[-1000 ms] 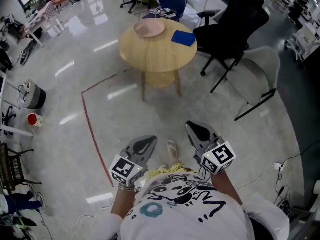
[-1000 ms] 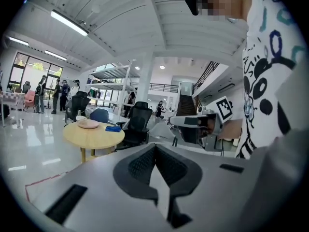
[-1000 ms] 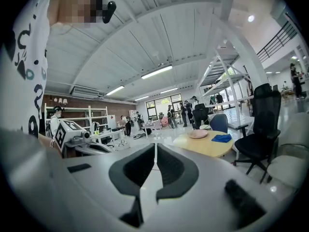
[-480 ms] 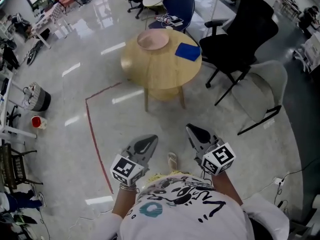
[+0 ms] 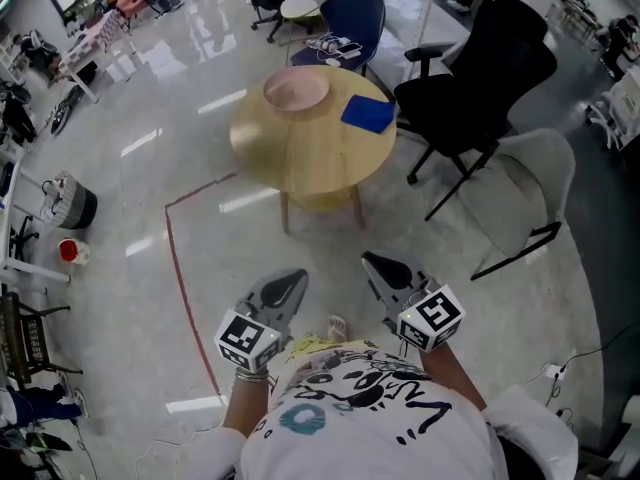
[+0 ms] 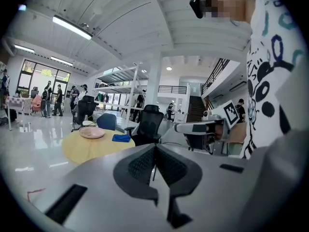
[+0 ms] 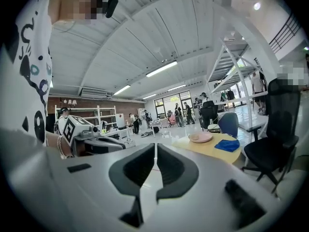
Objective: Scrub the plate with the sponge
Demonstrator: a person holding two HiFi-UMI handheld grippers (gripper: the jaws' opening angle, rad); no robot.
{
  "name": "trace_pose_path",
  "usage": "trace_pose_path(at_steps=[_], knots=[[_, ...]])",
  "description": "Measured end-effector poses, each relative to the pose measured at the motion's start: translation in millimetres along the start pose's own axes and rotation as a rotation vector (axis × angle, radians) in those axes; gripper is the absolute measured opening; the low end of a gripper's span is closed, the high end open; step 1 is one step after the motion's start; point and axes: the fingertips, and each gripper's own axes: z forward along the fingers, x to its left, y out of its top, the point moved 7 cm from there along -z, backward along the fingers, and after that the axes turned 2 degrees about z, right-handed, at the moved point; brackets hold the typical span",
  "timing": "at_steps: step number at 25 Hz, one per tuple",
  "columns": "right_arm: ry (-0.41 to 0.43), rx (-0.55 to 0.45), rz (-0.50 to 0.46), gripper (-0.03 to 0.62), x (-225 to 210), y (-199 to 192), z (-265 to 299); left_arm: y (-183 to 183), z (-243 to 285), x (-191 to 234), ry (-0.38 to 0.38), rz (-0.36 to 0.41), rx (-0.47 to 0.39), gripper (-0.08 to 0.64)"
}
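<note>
Behind plate (image 5: pixel 296 92) & sponge (image 5: pixel 368 114), blue chair (image 5: pixel 352 13) part-hidden

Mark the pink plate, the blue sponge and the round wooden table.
pink plate (image 5: pixel 296 92), head view, centre of its dish.
blue sponge (image 5: pixel 368 114), head view, middle of its top face.
round wooden table (image 5: pixel 300 153), head view, bare top near its front edge.

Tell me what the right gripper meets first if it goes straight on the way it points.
Probably the floor: the right gripper aims just left of the round table, nothing nearer in line. Depth is unclear; the table's edge could come first.
</note>
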Motion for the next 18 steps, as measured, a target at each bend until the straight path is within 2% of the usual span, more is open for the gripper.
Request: trace_pose_path(at_steps=[7, 18], knots=[[-0.013, 0.003, 0.02, 0.031, -17, 0, 6, -2, 11, 8, 0.007, -0.017, 0.013, 0.015], [-0.02, 0.009, 0.024, 0.031, -44, 8, 45, 7, 42, 52, -0.021, -0.016, 0.021, 0.015]])
